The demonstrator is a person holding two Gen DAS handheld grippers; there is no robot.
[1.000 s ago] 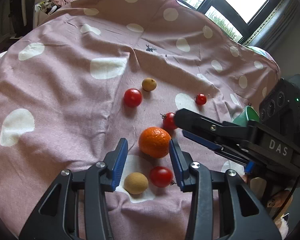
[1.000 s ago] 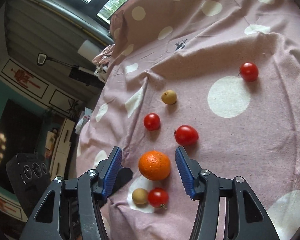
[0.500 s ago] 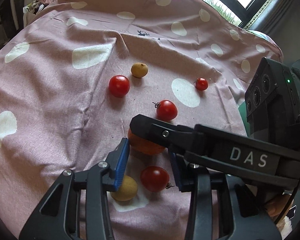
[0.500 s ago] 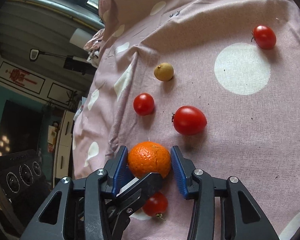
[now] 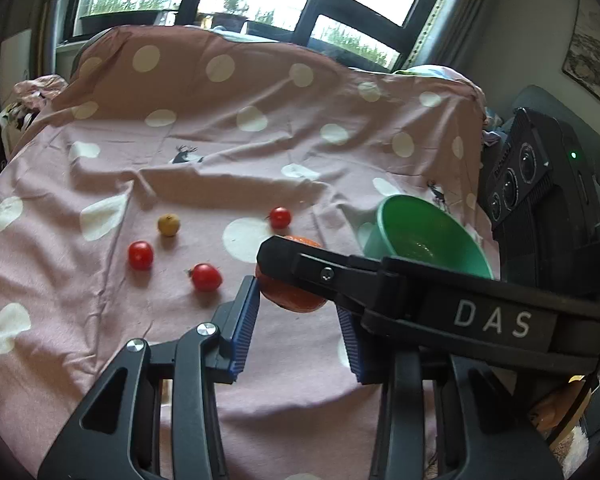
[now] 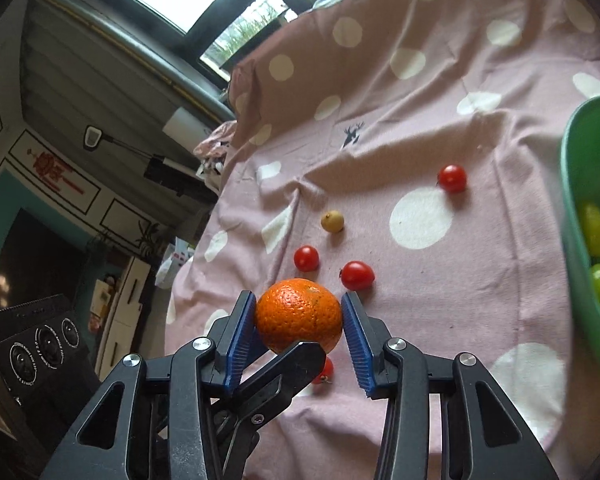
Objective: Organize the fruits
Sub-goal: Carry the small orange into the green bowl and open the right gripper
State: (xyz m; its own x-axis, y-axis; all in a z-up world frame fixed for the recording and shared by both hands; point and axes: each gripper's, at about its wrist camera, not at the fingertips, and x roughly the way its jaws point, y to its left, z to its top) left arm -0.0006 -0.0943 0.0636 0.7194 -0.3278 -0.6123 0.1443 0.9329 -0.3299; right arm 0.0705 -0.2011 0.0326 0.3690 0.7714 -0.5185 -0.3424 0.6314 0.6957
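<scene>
Two yellow-green fruits (image 6: 594, 229) lie in the green bowl (image 6: 572, 184)

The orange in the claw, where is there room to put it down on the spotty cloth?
The right claw holds the orange. Bare cloth lies between the oval tomato and the green bowl, around the big white dot. It is crowded left of that, where two tomatoes and the small yellow fruit cluster.

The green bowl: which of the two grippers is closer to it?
Right, probably. The right gripper, shut on the orange, sits just left of the bowl; the left gripper hangs open behind it.
</scene>
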